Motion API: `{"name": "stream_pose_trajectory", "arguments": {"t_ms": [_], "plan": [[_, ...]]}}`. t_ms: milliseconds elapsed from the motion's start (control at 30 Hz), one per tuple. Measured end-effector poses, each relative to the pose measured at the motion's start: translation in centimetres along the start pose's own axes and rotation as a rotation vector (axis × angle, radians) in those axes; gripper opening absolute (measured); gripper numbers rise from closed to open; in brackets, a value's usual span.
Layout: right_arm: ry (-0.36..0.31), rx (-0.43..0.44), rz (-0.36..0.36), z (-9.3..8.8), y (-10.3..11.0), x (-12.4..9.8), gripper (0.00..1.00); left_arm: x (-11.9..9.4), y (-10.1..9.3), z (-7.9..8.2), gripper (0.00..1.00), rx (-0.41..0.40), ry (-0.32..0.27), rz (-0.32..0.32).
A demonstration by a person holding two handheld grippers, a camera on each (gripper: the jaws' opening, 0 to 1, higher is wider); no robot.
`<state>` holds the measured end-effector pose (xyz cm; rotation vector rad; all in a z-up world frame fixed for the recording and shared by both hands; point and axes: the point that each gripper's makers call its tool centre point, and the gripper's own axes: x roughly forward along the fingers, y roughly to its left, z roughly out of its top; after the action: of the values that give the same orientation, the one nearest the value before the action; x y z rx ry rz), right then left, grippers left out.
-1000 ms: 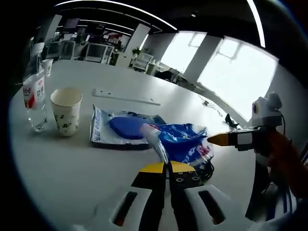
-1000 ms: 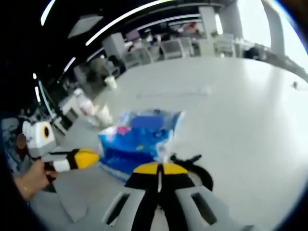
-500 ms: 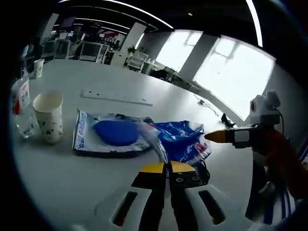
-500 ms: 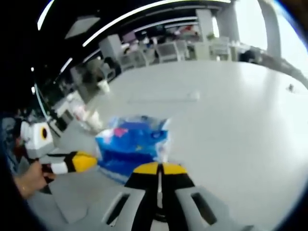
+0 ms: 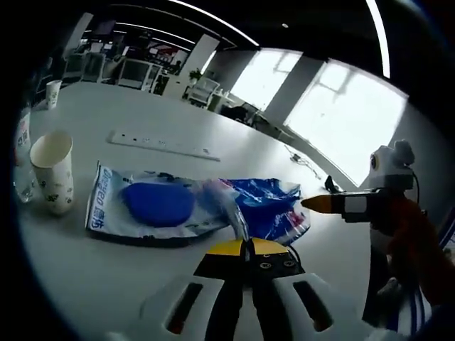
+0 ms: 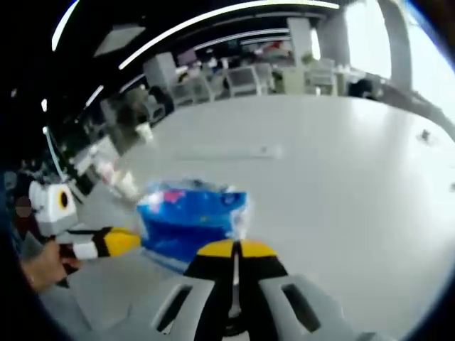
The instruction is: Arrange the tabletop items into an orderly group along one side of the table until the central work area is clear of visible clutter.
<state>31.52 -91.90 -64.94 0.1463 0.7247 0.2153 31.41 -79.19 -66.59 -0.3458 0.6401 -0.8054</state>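
In the left gripper view, a paper cup (image 5: 50,172) stands at the far left of the white bench (image 5: 213,142). Right of it lies a flat wet-wipe pack (image 5: 146,206), then a crumpled blue plastic bag (image 5: 266,206). The left gripper (image 5: 246,250) has its fingers clenched on the bag's near edge. The right gripper (image 6: 235,250), fingers likewise pressed together, meets the same bag (image 6: 192,217).
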Motion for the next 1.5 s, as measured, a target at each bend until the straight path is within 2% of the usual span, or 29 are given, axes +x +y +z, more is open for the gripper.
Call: {"name": "stream_pose_trajectory", "arguments": {"t_ms": [467, 933, 1267, 1500], "plan": [[-0.022, -0.006, -0.044, 1.1, -2.7, 0.1, 0.00, 2.3, -1.3, 1.7, 0.01, 0.019, -0.039, -0.003], [-0.026, -0.022, -0.088, 2.0, -5.2, 0.8, 0.00, 5.1, -1.8, 2.0, 0.01, -0.001, -0.042, 0.011], [-0.016, -0.023, -0.149, 1.6, -7.5, 1.7, 0.00, 7.7, -2.0, 2.1, 0.01, -0.043, -0.057, 0.024], [-0.006, 0.000, -0.165, 1.3, -9.0, 2.1, 0.00, 8.9, -2.6, 1.9, 0.01, -0.031, -0.042, 0.025]]}}
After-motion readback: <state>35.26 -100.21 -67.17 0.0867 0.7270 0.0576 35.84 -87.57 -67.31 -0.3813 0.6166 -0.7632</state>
